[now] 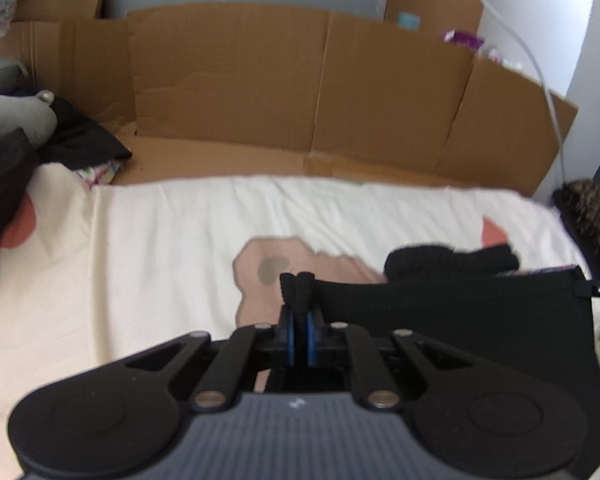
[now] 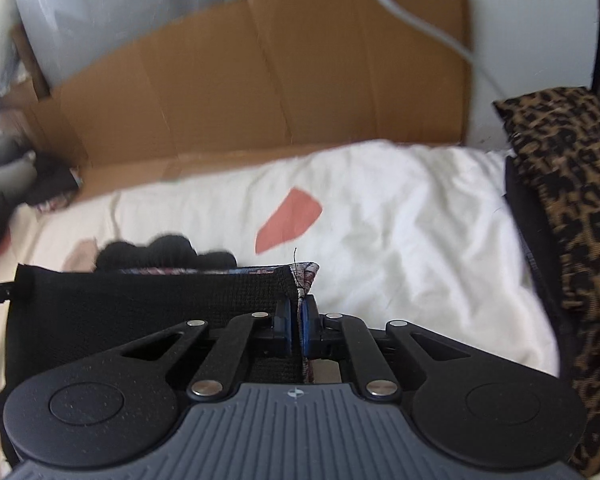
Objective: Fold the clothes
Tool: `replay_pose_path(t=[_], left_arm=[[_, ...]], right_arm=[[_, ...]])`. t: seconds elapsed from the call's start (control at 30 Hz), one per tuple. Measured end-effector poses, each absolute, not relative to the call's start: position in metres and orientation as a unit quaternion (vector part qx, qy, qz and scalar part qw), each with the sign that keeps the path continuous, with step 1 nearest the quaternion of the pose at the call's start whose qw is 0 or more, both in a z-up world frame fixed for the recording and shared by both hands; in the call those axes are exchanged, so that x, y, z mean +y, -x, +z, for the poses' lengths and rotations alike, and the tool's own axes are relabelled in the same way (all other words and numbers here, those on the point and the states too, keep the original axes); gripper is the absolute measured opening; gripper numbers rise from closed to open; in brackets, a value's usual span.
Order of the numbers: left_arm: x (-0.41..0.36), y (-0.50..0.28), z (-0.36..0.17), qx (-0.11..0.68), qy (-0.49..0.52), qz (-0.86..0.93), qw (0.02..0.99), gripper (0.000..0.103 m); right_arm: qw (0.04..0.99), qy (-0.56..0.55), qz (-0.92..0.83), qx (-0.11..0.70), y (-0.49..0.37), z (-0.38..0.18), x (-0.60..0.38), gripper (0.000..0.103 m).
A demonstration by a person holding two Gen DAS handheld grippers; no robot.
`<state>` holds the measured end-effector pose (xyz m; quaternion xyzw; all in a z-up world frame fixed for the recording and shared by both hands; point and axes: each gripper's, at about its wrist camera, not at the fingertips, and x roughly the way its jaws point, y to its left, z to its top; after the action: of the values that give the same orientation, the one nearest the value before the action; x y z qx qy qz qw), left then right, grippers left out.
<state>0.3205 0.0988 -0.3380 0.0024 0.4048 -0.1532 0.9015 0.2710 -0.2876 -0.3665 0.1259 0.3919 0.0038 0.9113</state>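
Black garment (image 1: 460, 312) hung stretched, both grippers' jaws clamped on top corners above bed (image 1: 140, 260); fold mid-way, next lay flat.

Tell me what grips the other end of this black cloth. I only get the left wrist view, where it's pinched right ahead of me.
Observer: The right gripper does. Its jaws are shut on the opposite top corner of the black garment.
Operator: Does that corner look like mine?
Observer: No. A pale patterned lining shows there, and a loose thread sticks up from it.
Operator: What's beside that gripper?
Observer: A leopard-print cushion runs along the right edge of the white sheet.
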Motion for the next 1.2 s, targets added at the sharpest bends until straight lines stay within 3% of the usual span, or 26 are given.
replay_pose_path(t=[0.4, 1.07, 1.2], left_arm=[[0.087, -0.337, -0.32, 0.389, 0.005, -0.146, 0.909, 0.006], [0.082, -0.394, -0.393, 0.469, 0.034, -0.136, 0.872, 0.007], [0.08, -0.392, -0.4, 0.469, 0.027, -0.135, 0.872, 0.02]], right_arm=[[0.916, -0.155, -0.019, 0.371, -0.274, -0.341, -0.295, 0.003], [0.883, -0.175, -0.056, 0.431, -0.328, -0.394, -0.304, 0.003], [0.862, -0.217, -0.008, 0.459, -0.338, -0.414, -0.309, 0.007]])
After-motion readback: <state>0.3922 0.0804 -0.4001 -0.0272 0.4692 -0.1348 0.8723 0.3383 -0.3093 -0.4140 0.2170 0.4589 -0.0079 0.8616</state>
